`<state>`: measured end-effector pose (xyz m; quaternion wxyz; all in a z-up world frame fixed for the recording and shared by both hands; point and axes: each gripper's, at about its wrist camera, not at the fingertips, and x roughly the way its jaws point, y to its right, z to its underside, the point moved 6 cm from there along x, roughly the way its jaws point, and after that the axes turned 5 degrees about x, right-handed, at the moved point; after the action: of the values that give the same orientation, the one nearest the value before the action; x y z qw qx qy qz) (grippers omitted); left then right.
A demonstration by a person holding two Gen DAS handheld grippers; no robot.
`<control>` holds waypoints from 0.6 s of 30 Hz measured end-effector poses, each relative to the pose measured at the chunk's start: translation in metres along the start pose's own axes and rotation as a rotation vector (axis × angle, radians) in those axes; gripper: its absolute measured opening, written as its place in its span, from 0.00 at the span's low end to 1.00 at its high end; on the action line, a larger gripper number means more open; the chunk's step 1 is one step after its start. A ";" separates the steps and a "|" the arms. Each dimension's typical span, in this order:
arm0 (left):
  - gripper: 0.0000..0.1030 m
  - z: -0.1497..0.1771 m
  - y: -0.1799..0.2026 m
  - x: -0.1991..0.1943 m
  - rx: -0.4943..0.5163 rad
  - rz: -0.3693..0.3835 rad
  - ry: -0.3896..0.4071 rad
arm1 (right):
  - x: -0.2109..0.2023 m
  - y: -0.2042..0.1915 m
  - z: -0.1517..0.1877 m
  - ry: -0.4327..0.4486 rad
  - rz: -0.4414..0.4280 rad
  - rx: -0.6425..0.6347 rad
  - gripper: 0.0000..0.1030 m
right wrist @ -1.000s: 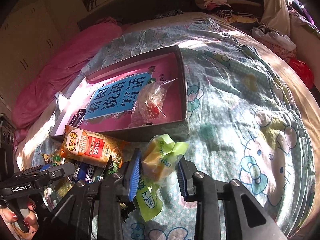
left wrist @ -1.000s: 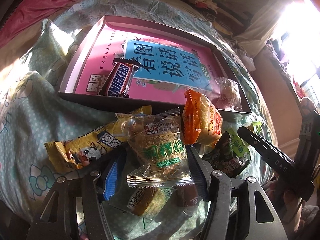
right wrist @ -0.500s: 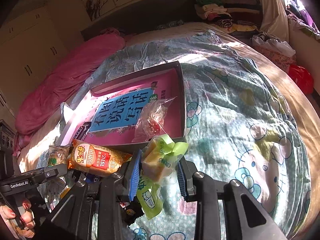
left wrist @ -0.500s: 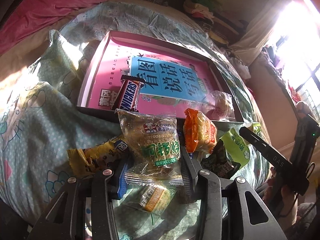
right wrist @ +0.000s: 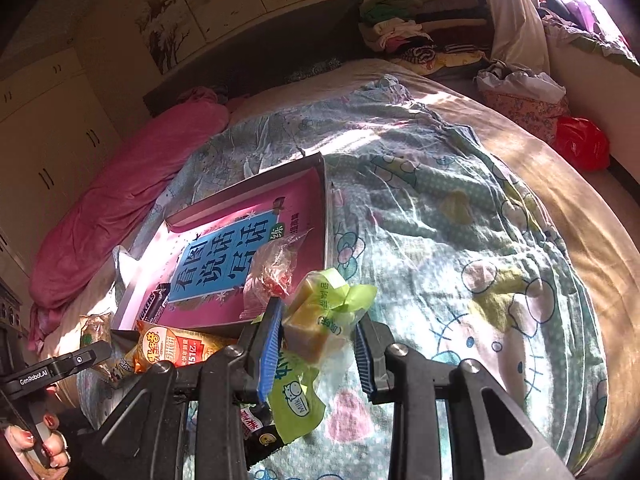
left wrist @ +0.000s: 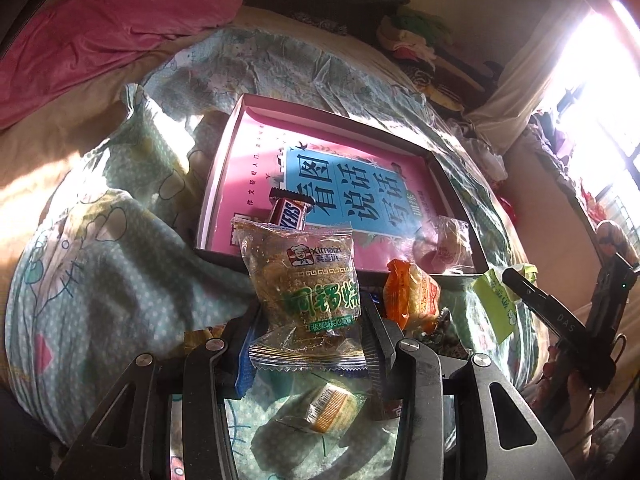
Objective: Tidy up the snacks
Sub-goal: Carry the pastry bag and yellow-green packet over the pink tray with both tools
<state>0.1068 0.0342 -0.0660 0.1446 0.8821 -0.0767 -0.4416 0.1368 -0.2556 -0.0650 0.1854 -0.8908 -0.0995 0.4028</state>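
- Two grippers are showing, one in each hand. The left gripper [left wrist: 308, 332] is holding one brown cake packet [left wrist: 302, 280] and the right gripper [right wrist: 316, 344] is holding one green packet [right wrist: 324, 312].
- One tray [left wrist: 216, 184] is lying on the blanket [left wrist: 100, 272], with a pink and blue book cover on its floor. Two snacks are lying inside it: one Snickers bar [left wrist: 289, 211] near the near wall, and one clear packet [left wrist: 450, 246] in the near right corner.
- Beside the tray, on the blanket, I am counting one orange packet [left wrist: 412, 300] and one small wrapped cake [left wrist: 332, 404] under the left gripper. More wrappers are lying there, but they are partly hidden and I cannot count them.
- The cake packet is standing up between the left fingers. Its long axis is running away from the camera toward the tray, and its top edge is covering the tray's near wall in the left view.
- The green packet is tilting, with a yellow block inside at the top and the flat green tail hanging down toward the blanket.
- The left jaws are closing on the lower sides of the cake packet, with a middle gap.
- The right jaws are pressing on the yellow block from both sides, also with a middle gap.
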 end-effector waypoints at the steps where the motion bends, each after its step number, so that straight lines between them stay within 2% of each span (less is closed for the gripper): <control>1: 0.44 -0.002 -0.001 -0.001 0.001 -0.002 0.007 | -0.002 0.000 -0.002 0.010 -0.008 0.005 0.32; 7: 0.44 -0.011 -0.005 -0.005 0.009 -0.017 0.039 | -0.010 -0.005 -0.011 0.058 -0.036 -0.002 0.32; 18: 0.44 -0.023 -0.019 -0.003 -0.009 -0.057 0.068 | -0.011 -0.007 -0.020 0.098 -0.008 -0.025 0.32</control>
<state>0.1237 0.0571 -0.0572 0.1384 0.8978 -0.0449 -0.4157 0.1445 -0.2576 -0.0418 0.1807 -0.9113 -0.0988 0.3566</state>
